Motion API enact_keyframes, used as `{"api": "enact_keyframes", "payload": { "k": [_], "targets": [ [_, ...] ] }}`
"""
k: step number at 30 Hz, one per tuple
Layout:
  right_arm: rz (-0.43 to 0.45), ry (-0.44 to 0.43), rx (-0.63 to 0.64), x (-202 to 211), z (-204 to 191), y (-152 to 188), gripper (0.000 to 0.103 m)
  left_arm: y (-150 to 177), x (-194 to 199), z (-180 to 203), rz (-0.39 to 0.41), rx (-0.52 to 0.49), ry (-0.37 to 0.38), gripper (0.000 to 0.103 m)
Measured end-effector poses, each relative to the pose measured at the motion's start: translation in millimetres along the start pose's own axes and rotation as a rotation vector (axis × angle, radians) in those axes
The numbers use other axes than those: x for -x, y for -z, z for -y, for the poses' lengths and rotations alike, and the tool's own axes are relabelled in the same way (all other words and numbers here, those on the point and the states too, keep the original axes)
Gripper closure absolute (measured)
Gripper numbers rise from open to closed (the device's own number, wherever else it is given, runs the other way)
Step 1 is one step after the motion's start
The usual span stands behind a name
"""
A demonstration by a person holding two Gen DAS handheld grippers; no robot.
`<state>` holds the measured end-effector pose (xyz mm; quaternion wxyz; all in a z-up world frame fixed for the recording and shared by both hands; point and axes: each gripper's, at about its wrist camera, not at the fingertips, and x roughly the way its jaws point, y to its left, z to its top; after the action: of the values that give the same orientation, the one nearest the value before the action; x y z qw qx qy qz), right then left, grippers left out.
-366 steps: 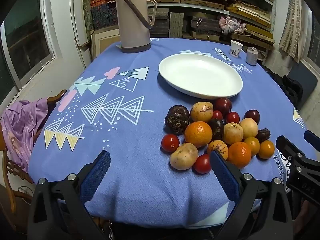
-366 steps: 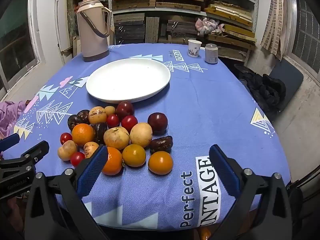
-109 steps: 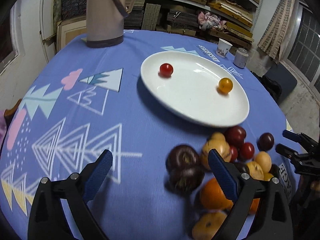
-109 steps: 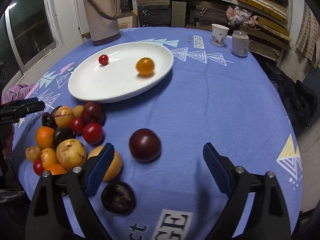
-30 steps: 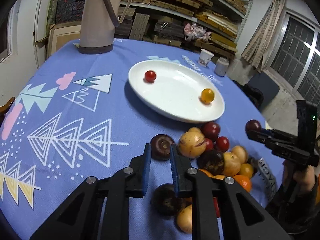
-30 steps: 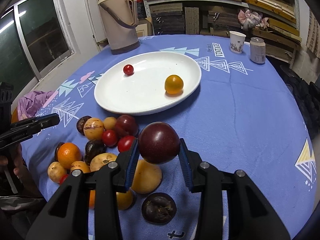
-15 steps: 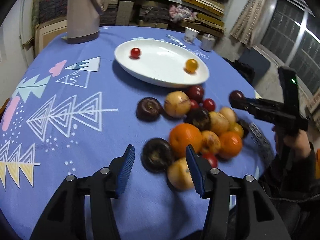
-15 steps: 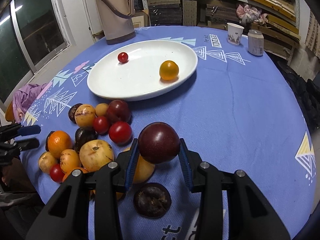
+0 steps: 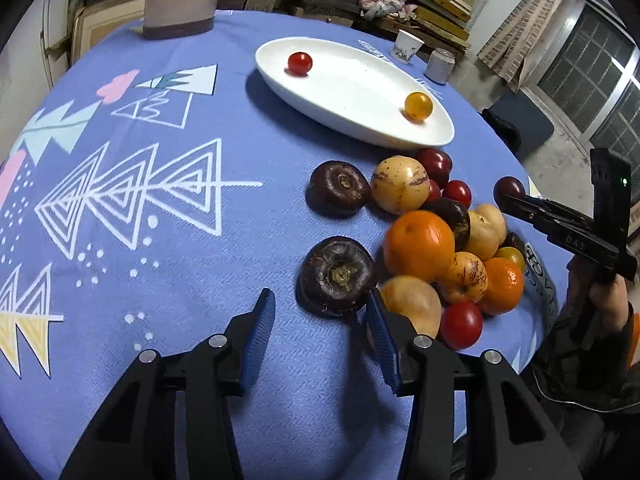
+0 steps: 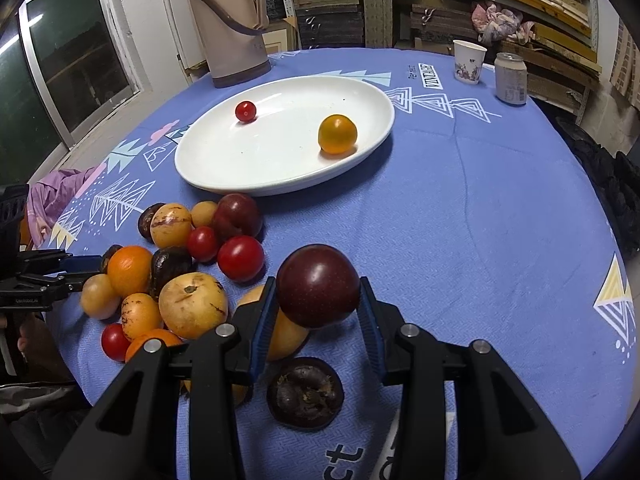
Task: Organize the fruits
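Two fruits lie already on the white plate point(image 10: 372, 136), a small red tomato point(image 10: 245, 111) and a yellow-orange one point(image 10: 337, 134); the heap on the bench point(image 9: 160, 240) is still large, so I judge the sorting to be at its beginning.

One second ago the left claw point(image 9: 318, 326) was clenched and empty, above the heap. Now it has come lower, its jaws have parted and are closing again. The near dark mangosteen point(image 9: 337, 276) sits just ahead of the fingertips, close against the right-hand pad, not yet pressed. This looks like the start of the next pick.

The right claw point(image 10: 318, 312) has hardly moved and keeps grasping the dark red plum point(image 10: 318, 285), lifted over the heap, the plate well ahead of it.

Only the right wrist view shows the plum pressed between both pads, and another mangosteen point(image 10: 305, 396) on the cloth just under that claw. The left wrist view alone shows the gap between the left pads and their fruit.
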<state>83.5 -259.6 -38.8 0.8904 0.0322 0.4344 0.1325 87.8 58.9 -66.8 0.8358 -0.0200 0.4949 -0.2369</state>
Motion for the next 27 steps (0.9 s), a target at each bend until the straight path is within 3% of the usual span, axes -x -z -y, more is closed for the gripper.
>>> {"api": "enact_keyframes", "payload": {
  "k": [8, 15, 18, 20, 22, 27],
  "targets": [
    [0.01, 0.011, -0.002, 3.2, -0.1, -1.3, 0.063, -12.8, -20.4, 26.6, 0.035, -0.112, -0.073, 0.058],
    [0.006, 0.029, -0.01, 1.6, 4.8, 0.1, 0.063, -1.5, -15.9, 28.3, 0.055, -0.108, -0.108, 0.061],
    [-0.003, 0.055, -0.002, -2.5, 5.6, 0.6, 0.058, 3.7, -12.2, 28.4, 0.059, -0.092, -0.119, 0.06],
    [0.006, 0.075, 0.001, -4.2, 7.3, -1.2, 0.048, 7.4, -9.8, 29.0, 0.071, -0.09, -0.14, 0.052],
    [0.001, 0.083, 0.005, -6.9, 8.0, -2.5, 0.047, 11.1, -7.0, 25.1, 0.078, -0.058, -0.183, 0.038],
    [0.011, 0.055, 0.04, 4.2, 6.8, 0.5, 0.043, 19.8, -0.5, 23.2, 0.081, -0.046, -0.183, 0.036]
  ]
}}
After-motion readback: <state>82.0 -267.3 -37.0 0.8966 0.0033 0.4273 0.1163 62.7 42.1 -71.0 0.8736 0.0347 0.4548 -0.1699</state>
